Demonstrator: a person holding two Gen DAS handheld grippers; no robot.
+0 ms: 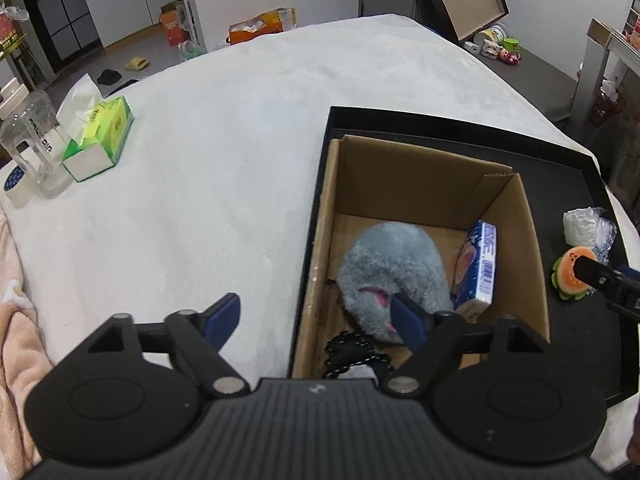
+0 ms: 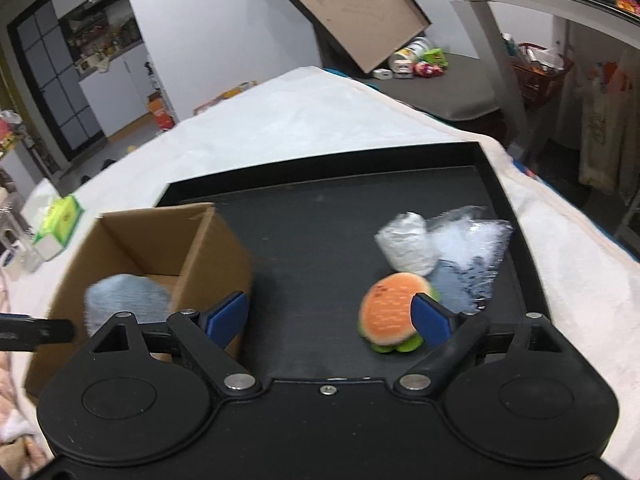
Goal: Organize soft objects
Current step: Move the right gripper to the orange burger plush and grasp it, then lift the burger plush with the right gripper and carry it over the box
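A white fleecy counter [image 1: 240,128] carries everything here. A shallow black tray [image 2: 328,216] sits toward its right edge. In the tray's left part stands an open cardboard box [image 1: 424,184], and inside it lie a grey plush toy [image 1: 394,268], a blue tissue pack [image 1: 482,264] leaning on the box's right wall, and a black cord [image 1: 352,350] at the near wall. On the tray's right part lie crumpled clear plastic [image 2: 472,248], a white bundle [image 2: 408,246] and a small burger plush [image 2: 390,312]. The left gripper [image 1: 316,318] hangs above the box's left wall, fingers spread wide, holding nothing. The right gripper [image 2: 330,316] has its fingers wide too, the burger plush just beside the right one, not gripped. A green tissue box [image 1: 102,140] stands near the counter's left edge.
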